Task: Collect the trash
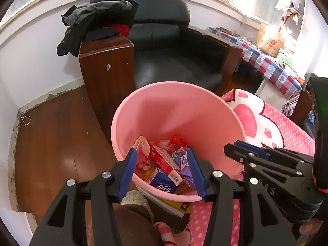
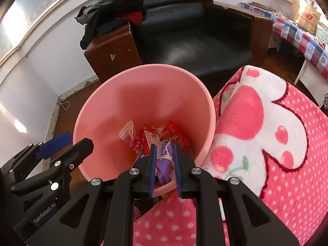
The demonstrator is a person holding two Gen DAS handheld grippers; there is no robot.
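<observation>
A pink bin (image 1: 164, 106) (image 2: 143, 94) stands on the floor beside a pink blanket. Trash lies at its bottom: a red carton (image 1: 162, 160) (image 2: 146, 141), a blue Tempo tissue packet (image 1: 163, 184), a purple wrapper (image 1: 183, 160) (image 2: 164, 164) and a white-pink wrapper (image 1: 142, 149) (image 2: 128, 133). My left gripper (image 1: 162, 149) (image 2: 79, 140) hangs open over the bin's near rim, with nothing between its blue pads. My right gripper (image 2: 165, 145) (image 1: 232, 146) is shut over the near rim and holds nothing; the purple wrapper shows through the slit, lying in the bin.
A black leather armchair (image 1: 174, 61) with wooden arms stands behind the bin, dark clothes (image 1: 98, 18) piled on its left arm. The pink spotted blanket (image 2: 266, 133) fills the right side. A table with a checked cloth (image 1: 272, 65) is at far right. Wooden floor (image 1: 57, 139) lies left.
</observation>
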